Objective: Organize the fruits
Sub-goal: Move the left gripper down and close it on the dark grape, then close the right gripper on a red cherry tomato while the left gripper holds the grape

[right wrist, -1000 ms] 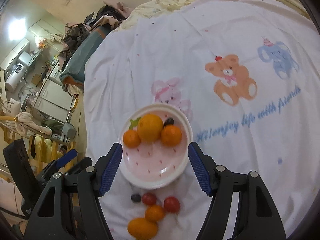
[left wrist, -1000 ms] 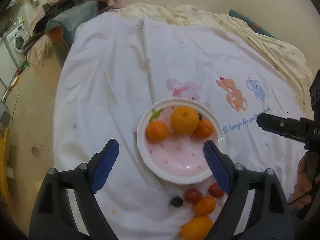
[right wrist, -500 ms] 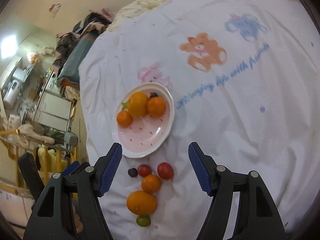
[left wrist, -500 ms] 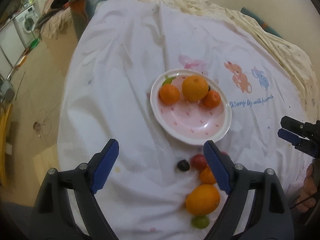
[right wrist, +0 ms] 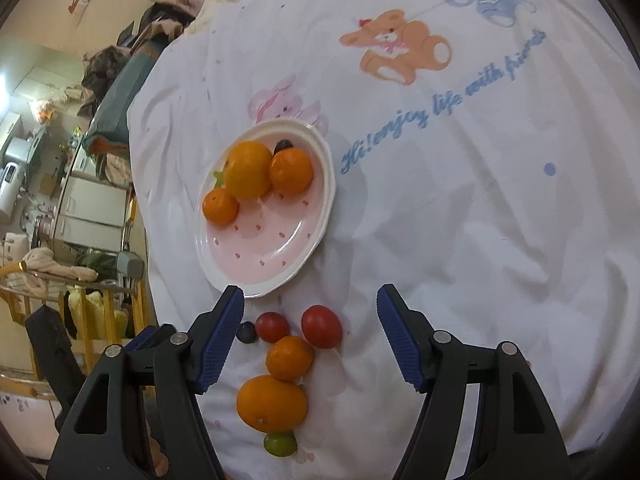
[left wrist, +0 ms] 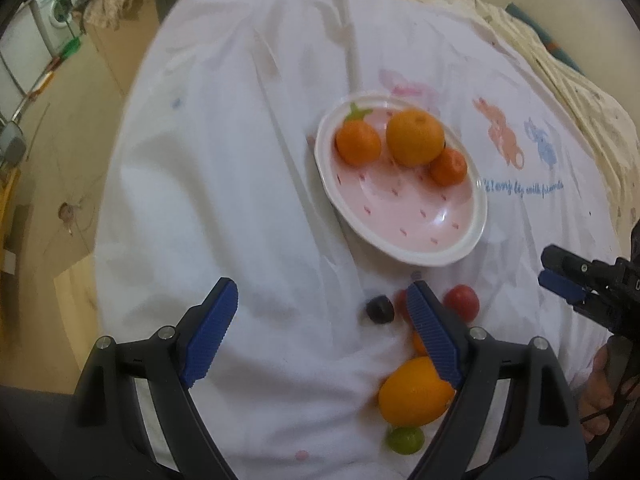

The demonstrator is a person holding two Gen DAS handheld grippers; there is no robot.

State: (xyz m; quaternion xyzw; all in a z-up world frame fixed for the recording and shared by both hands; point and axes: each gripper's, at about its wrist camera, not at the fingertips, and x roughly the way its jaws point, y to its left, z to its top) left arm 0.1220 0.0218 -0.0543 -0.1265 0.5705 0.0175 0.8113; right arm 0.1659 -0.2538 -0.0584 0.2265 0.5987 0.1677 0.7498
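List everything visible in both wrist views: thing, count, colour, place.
plate: 1, pink with white rim, on the sheet
oranges on plate: 3, orange, at the plate's far side
dark berry on plate: 1, behind the oranges
loose oranges: 2, orange, on the sheet near the plate
tomatoes: 2, red, between plate and loose oranges
loose berry: 1, dark, beside the tomatoes
green fruit: 1, nearest the camera
sheet: 1, white, cartoon animals
left gripper: open, empty
right gripper: open, empty
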